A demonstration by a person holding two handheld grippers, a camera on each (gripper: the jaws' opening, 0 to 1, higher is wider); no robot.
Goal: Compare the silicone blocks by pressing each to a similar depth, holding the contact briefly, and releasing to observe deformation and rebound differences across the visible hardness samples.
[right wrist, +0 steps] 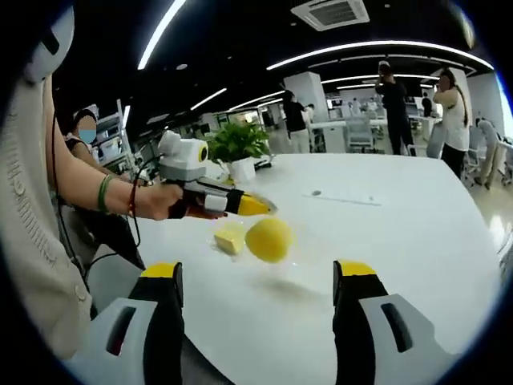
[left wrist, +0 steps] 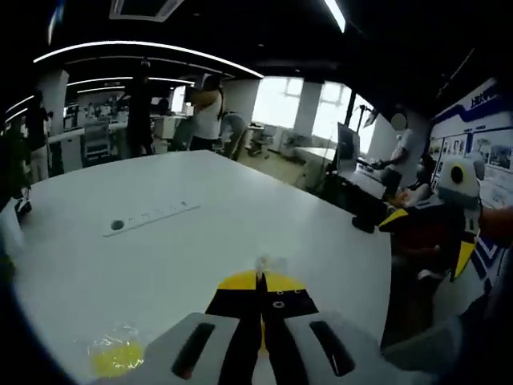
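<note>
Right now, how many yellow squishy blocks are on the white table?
2. A round yellow block sits just ahead of the left tongs, and a smaller pale yellow block lies against its side. Others may be hidden.

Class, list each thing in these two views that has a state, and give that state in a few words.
Left tongs: shut, empty, over the table.
Right tongs: open, empty.
Yellow ball: on the table, untouched.
Yellow block: beside the ball, untouched.
Clear-wrapped yellow sample: lying on the table.
</note>
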